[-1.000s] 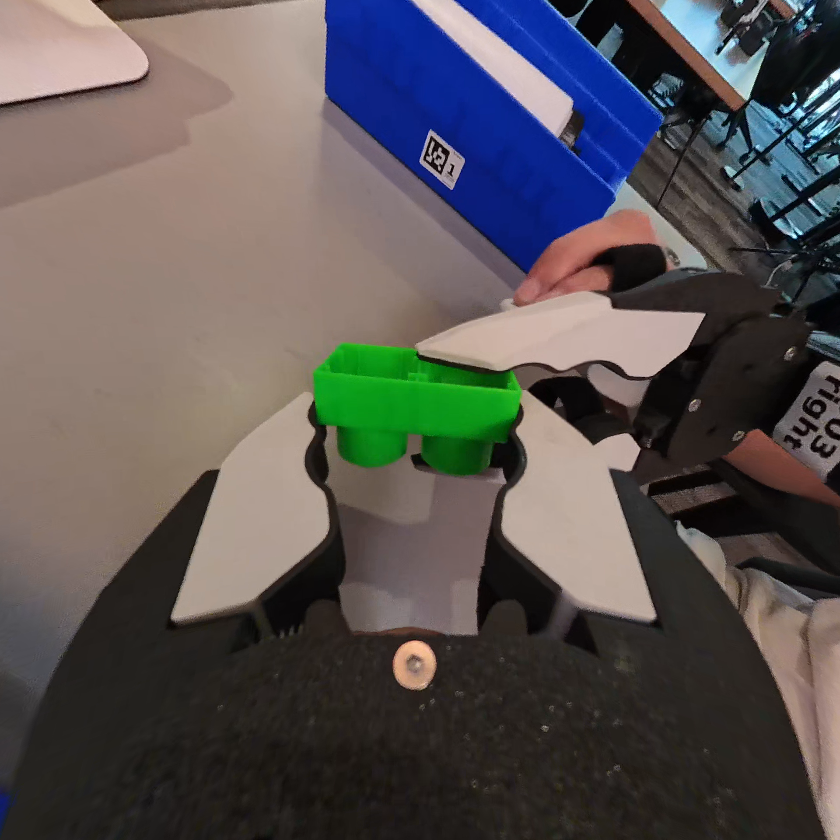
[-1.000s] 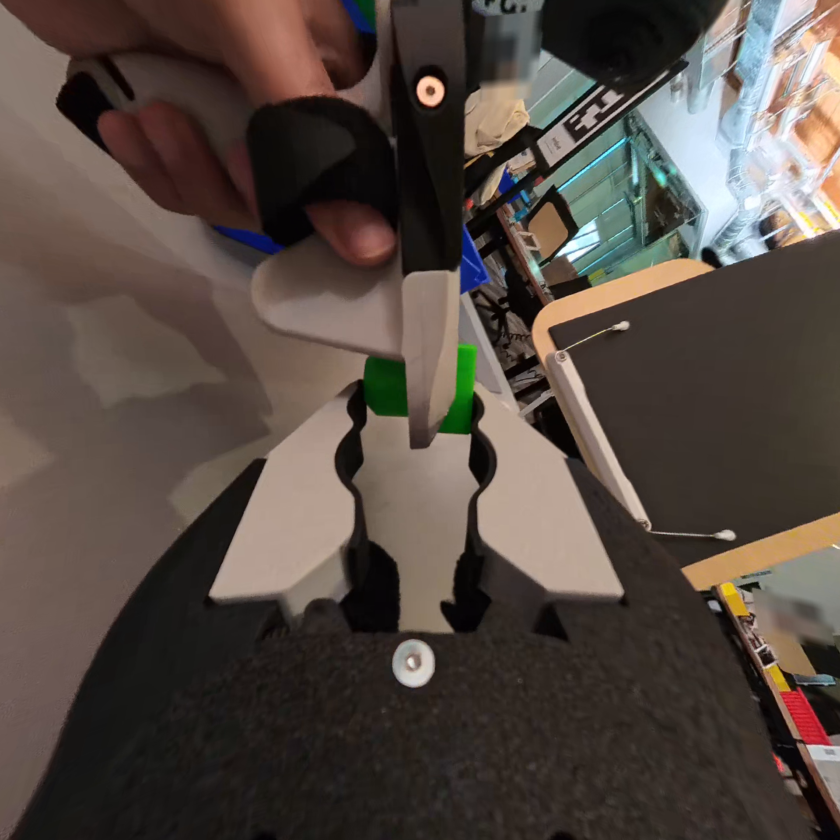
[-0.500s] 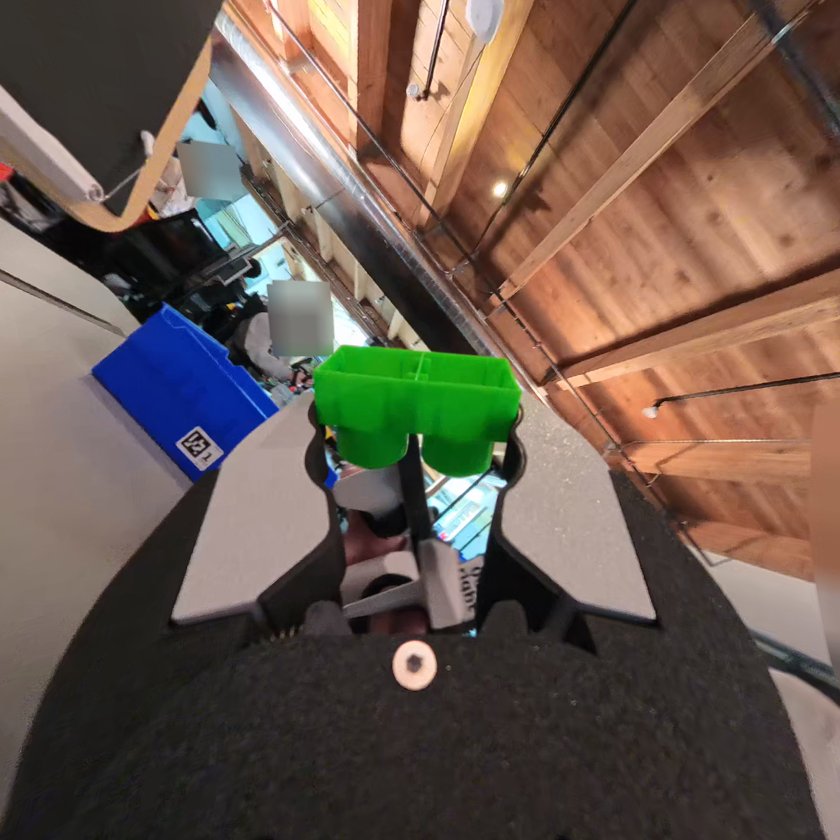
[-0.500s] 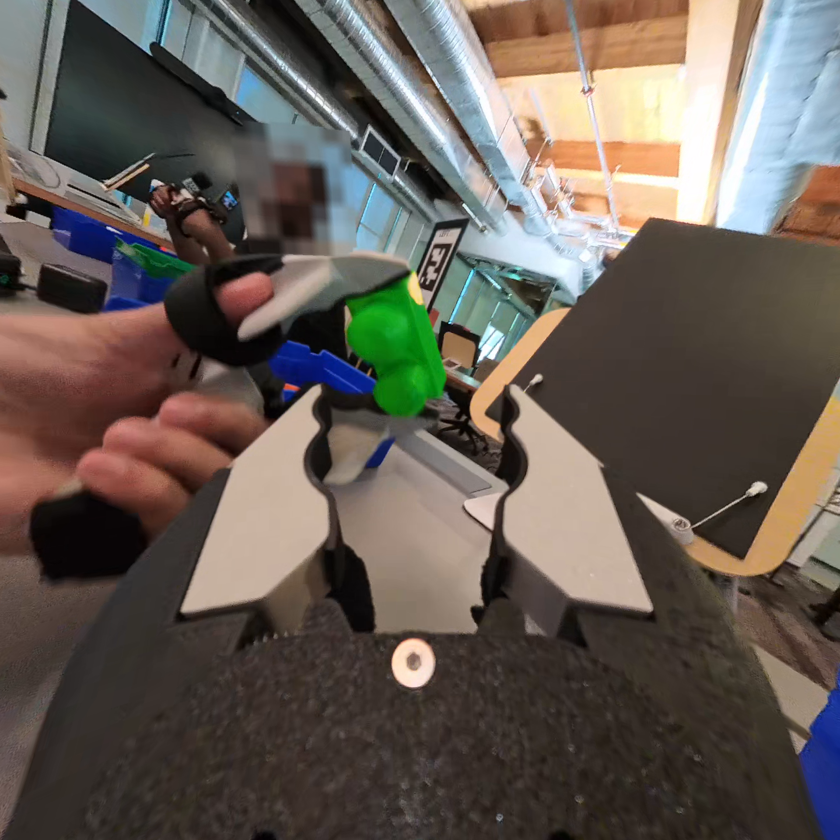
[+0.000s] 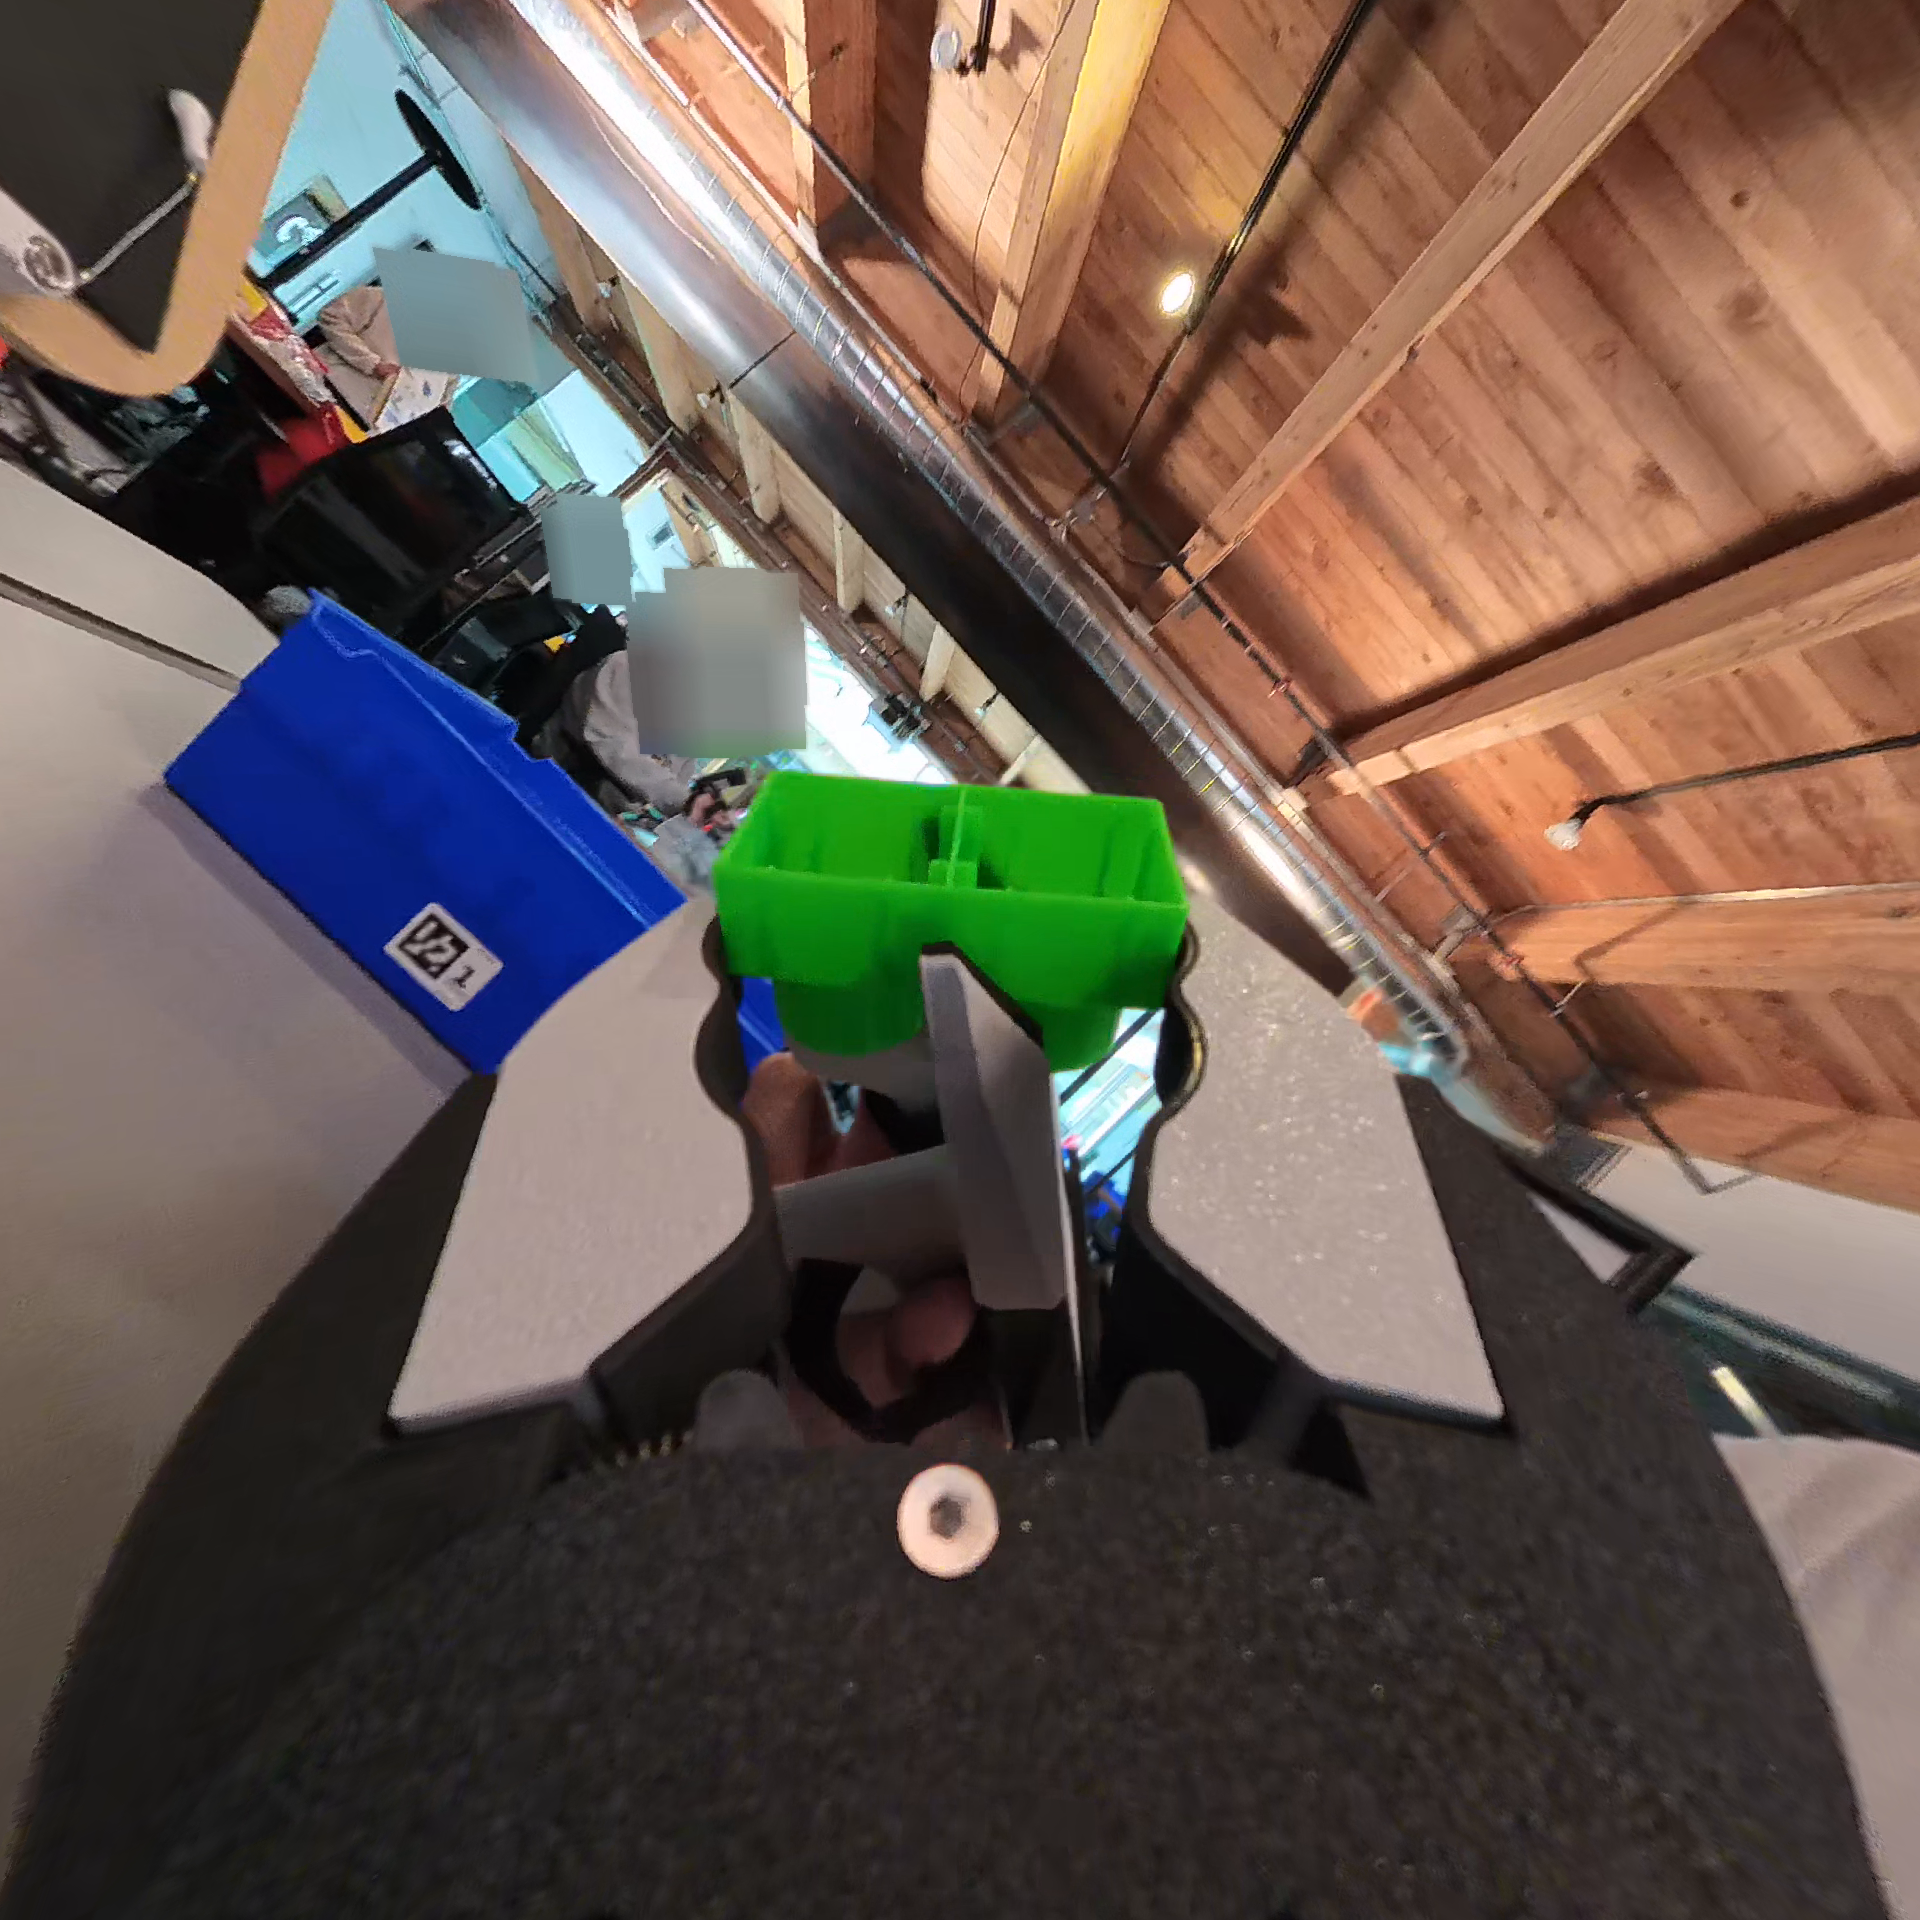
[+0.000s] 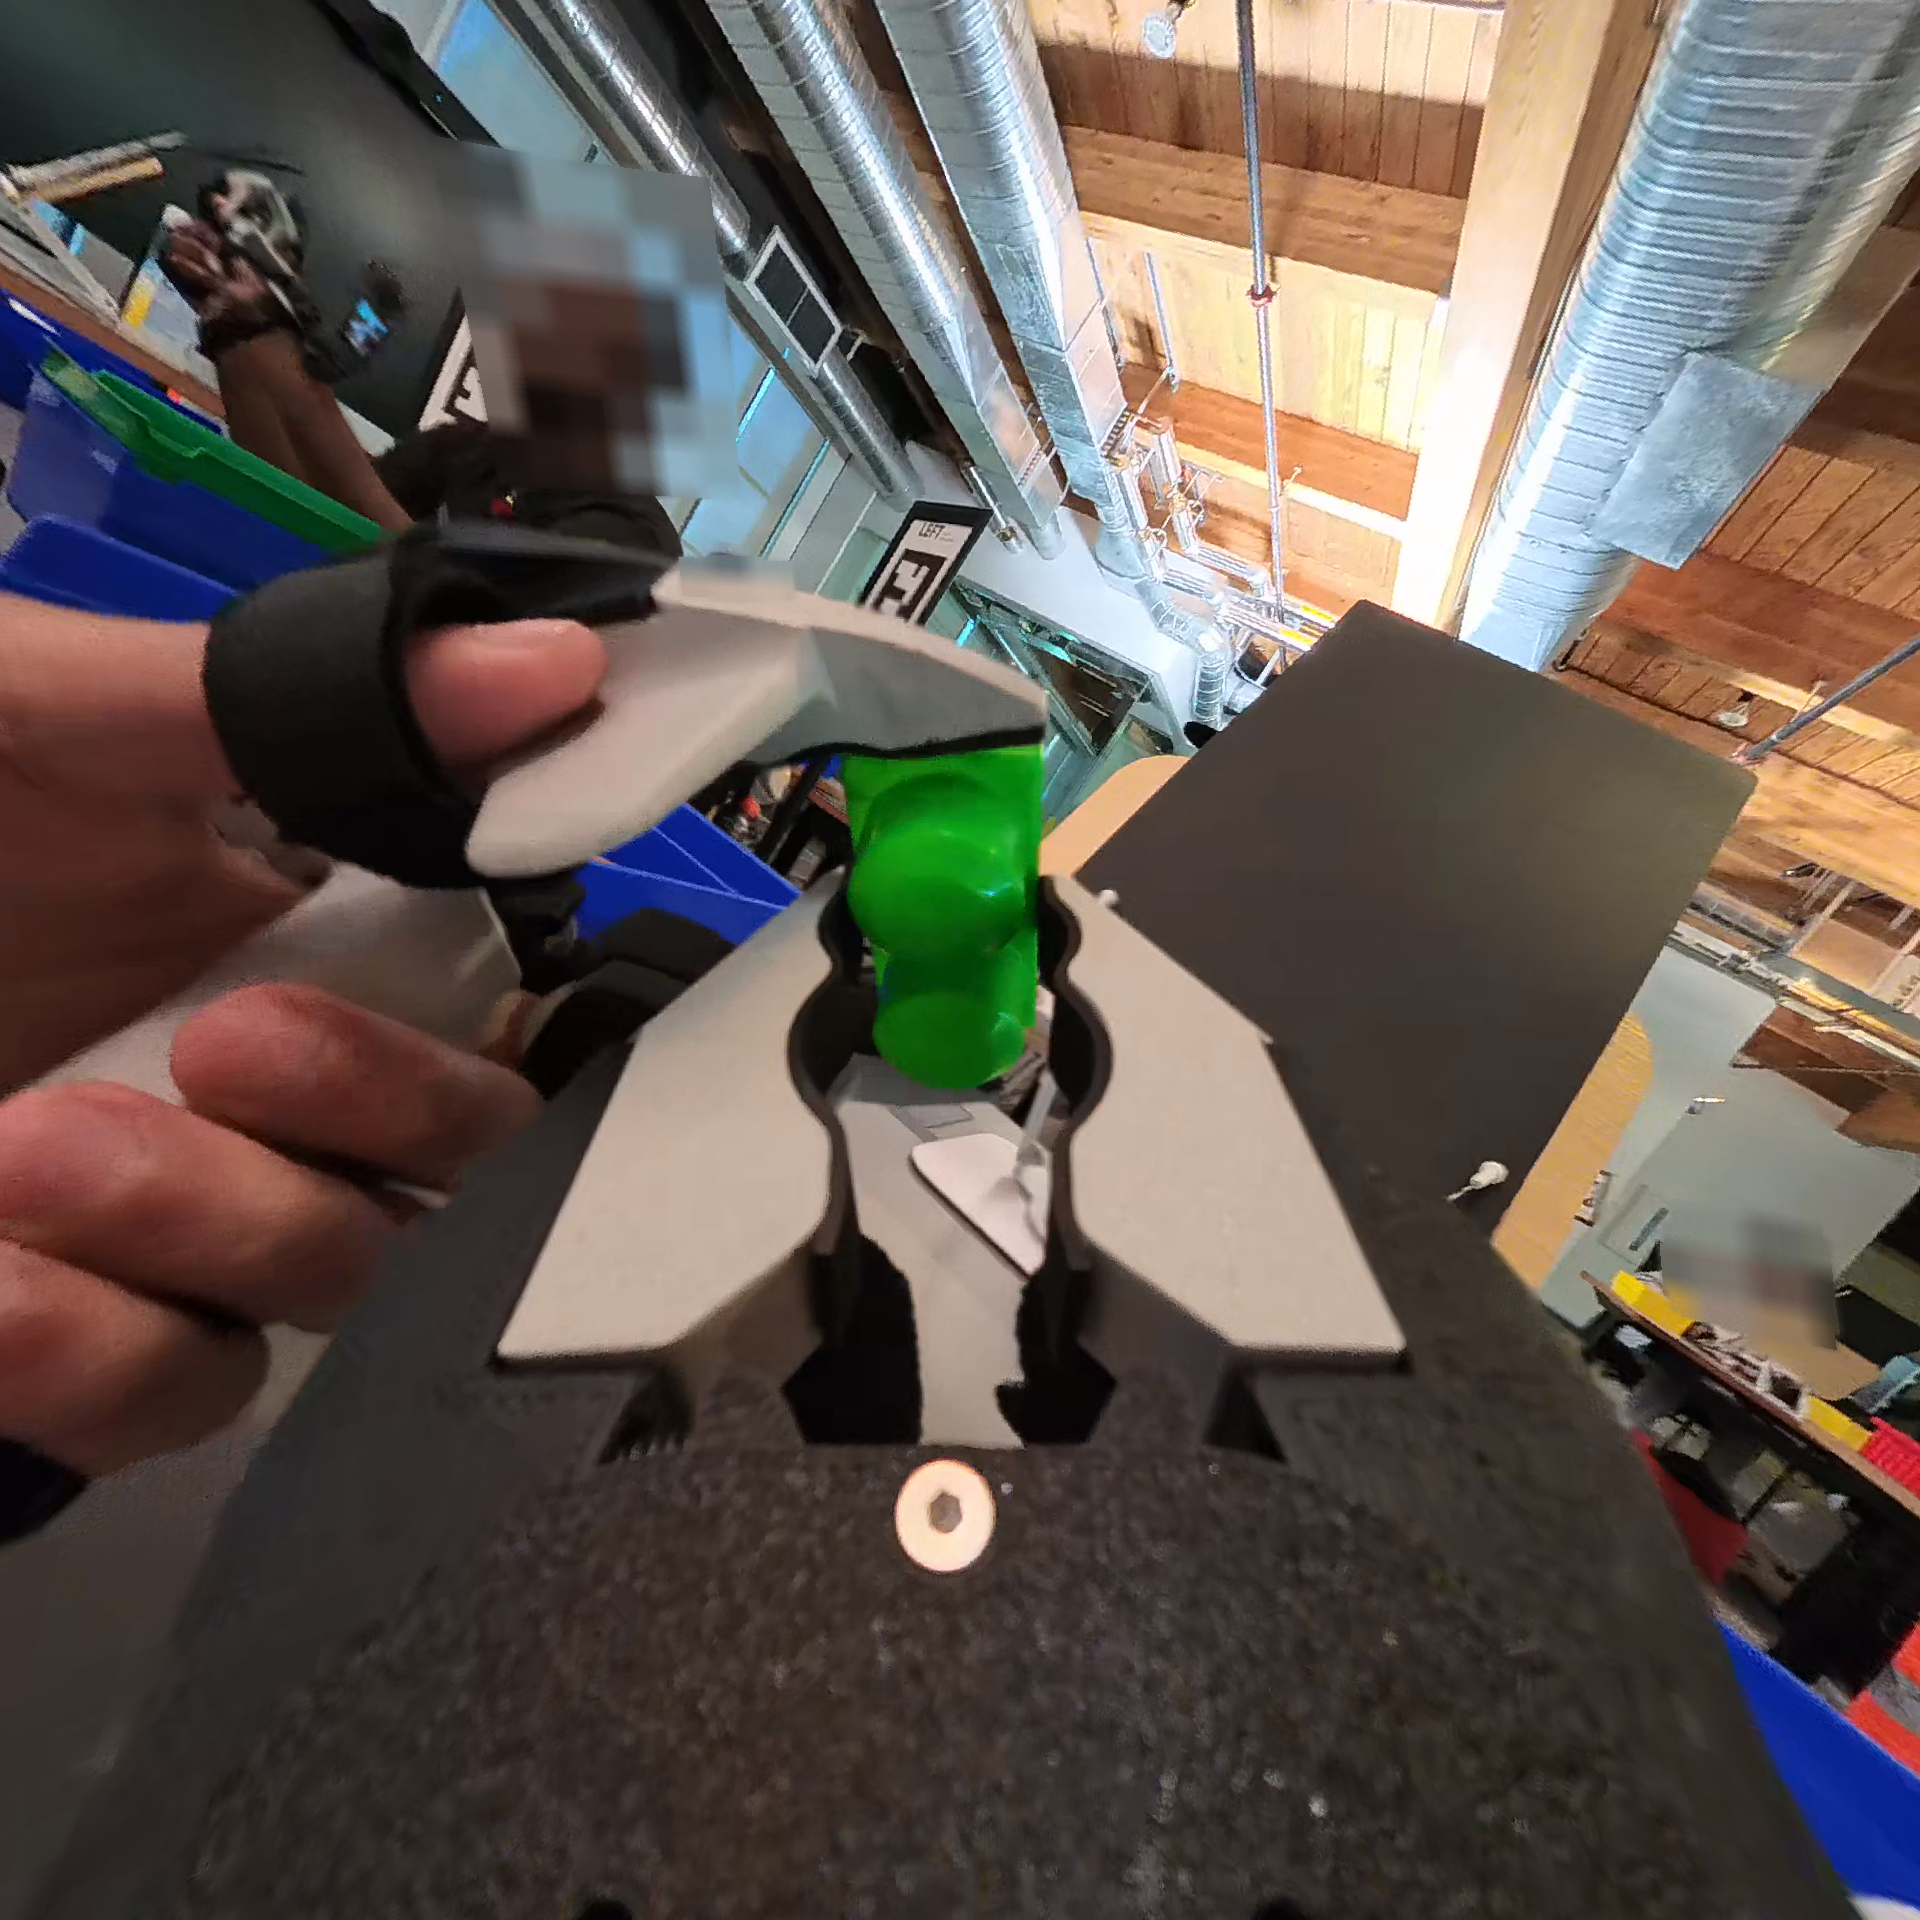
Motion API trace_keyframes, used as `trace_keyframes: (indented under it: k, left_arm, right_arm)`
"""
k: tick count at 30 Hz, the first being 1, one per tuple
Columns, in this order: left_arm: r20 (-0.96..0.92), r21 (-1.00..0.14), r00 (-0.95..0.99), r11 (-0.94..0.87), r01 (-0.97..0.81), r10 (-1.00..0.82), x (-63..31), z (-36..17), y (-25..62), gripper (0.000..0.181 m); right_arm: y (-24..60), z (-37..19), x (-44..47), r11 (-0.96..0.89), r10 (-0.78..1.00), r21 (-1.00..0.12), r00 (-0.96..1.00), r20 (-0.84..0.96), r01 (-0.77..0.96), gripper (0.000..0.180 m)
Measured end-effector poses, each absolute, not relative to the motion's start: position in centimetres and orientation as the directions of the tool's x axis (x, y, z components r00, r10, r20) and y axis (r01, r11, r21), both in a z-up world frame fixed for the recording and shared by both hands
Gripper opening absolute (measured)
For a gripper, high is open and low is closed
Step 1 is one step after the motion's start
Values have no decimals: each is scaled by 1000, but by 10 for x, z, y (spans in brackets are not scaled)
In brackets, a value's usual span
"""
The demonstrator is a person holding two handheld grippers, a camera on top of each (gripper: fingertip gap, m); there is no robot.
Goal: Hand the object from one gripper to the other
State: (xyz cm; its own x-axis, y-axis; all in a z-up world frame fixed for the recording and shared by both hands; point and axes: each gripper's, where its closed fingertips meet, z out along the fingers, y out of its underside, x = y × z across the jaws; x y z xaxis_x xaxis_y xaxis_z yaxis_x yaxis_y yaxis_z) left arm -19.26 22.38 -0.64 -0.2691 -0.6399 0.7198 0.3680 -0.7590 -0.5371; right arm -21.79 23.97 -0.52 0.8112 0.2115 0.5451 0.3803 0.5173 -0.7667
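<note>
The green plastic part (image 5: 951, 914) (an open rectangular tray with 2 round stubs underneath) is held up in the air between both grippers, with the wooden ceiling beams (image 5: 1455, 416) behind it. The left gripper (image 5: 951, 940) pinches it across its 2 short ends, fingertips pressed against the tray walls. In the right wrist view the right gripper (image 6: 940, 935) has its 2 fingers closed in on the same green part (image 6: 951, 914), one fingertip against each side at the stub end. There one grey finger (image 6: 831, 691) of the left gripper lies over the far end of the part, and a person's hand (image 6: 208, 987) in a black strap works that gripper at the left. A blue bin (image 5: 416, 852) with a square marker sticker sits on the grey table (image 5: 156, 1039) at the left.
</note>
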Motion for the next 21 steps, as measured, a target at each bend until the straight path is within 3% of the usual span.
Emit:
trace_keyframes:
  k: [4, 7, 10, 12, 14, 17, 21]
  left_arm:
    - [602, -761, -32, -586, 278, -798, -195, -12, 233, 95]
    - [416, -909, 5, -416, -22, -909, -200, -20, 225, 100]
    - [417, -850, -182, -312, -424, -891, -221, -40, 189, 116]
    - [331, -812, -156, -197, -549, -931, -233, -53, 191, 115]
    - [224, -794, -118, -110, -598, -967, -235, -61, 199, 114]
    - [140, -746, -115, -29, -665, -983, -227, -77, 197, 108]
    - [-52, -753, -136, 128, -646, -989, -214, -79, 194, 81]
  right_arm:
    - [238, -3, -203, 548, 107, -661, 741, 663, 512, 33]
    - [228, -14, -203, 605, 144, -560, 614, 776, 566, 33]
    - [222, -40, -207, 621, 215, -432, 389, 896, 653, 33]
    - [217, -60, -208, 606, 267, -334, 212, 940, 722, 33]
    - [213, -69, -211, 568, 357, -320, 123, 926, 758, 33]
    - [209, -76, -218, 461, 544, -384, 87, 834, 800, 33]
    - [204, -89, -213, 291, 725, -410, 80, 684, 865, 33]
